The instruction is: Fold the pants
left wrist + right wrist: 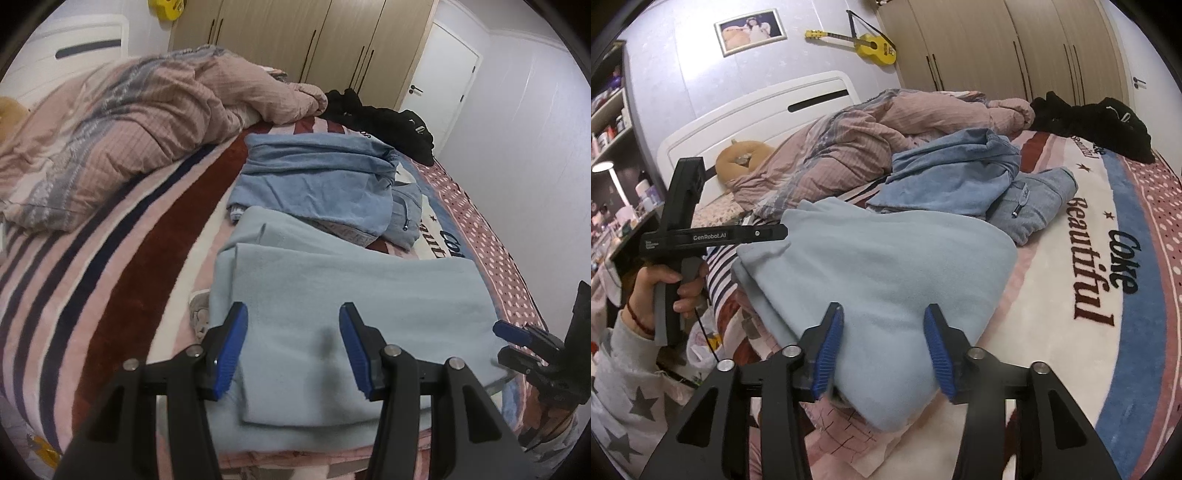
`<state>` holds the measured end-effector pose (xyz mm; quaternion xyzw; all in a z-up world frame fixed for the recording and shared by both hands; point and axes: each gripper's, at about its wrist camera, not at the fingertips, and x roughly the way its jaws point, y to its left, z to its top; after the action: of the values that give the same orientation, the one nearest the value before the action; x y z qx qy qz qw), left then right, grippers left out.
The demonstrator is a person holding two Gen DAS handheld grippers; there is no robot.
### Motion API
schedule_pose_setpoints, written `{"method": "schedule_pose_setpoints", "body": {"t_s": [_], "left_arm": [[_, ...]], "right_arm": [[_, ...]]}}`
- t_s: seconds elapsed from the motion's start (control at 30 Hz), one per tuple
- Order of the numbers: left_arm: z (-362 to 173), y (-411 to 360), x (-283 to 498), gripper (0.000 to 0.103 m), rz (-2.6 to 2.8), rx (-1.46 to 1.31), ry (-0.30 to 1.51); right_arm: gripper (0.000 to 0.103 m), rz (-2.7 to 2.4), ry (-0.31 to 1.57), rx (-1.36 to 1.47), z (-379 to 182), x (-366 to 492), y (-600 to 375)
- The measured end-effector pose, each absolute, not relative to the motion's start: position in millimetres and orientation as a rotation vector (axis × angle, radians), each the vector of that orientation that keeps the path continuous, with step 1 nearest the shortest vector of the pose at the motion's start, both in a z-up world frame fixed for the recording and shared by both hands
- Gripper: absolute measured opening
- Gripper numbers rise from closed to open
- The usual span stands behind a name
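Note:
Light blue pants (351, 295) lie folded in layers on the bed, near its front edge. My left gripper (293, 325) is open just above their near part, with cloth between and under the fingers but not clamped. My right gripper (882, 325) is open over the same pants (886, 266) at their near folded corner, jaws wide, nothing pinched. In the left wrist view the right gripper's blue fingertip (511, 330) shows at the pants' right edge. In the right wrist view the left gripper's body (713, 236) is held by a hand at the left.
A heap of denim-blue clothes (317, 177) lies just beyond the pants. A pink striped quilt (122, 125) is bunched at the back left. A black garment (384, 118) lies at the far corner. The bedspread (1071, 295) has printed lettering. Wardrobes (303, 37) stand behind.

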<state>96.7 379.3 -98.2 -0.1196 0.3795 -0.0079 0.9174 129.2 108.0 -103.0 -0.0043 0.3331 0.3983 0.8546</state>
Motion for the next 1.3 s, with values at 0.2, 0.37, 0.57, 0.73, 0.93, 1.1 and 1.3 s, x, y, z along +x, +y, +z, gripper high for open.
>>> {"method": "schedule_pose_setpoints", "body": {"t_s": [0.2,0.37,0.57,0.73,0.93,1.1,1.3], "left_arm": [[-82,339,78,0.063,-0.017,-0.207,0.726],[-66,290,61,0.072,-0.002,-0.154,0.665],[-43,220,35,0.083,-0.025,-0.127,0.559],[-28,163,14,0.090,-0.042,-0.112,0.466],[-18,107,-9,0.101,-0.012,-0.079,0.330],[-16,70,-23,0.102,0.009,-0.022,0.238],[-15,44,-23,0.102,-0.005,0.015,0.230]], "right_arm": [[0.054,0.838,0.653,-0.052,-95,111,93],[0.063,0.812,0.593,-0.070,-84,92,63],[0.075,0.732,0.480,-0.113,-64,58,6],[0.087,0.646,0.384,-0.138,-49,29,-42],[0.100,0.516,0.287,-0.142,-34,0,-99],[0.103,0.414,0.234,-0.125,-28,-19,-138],[0.103,0.352,0.214,-0.096,-26,-28,-165]]}}
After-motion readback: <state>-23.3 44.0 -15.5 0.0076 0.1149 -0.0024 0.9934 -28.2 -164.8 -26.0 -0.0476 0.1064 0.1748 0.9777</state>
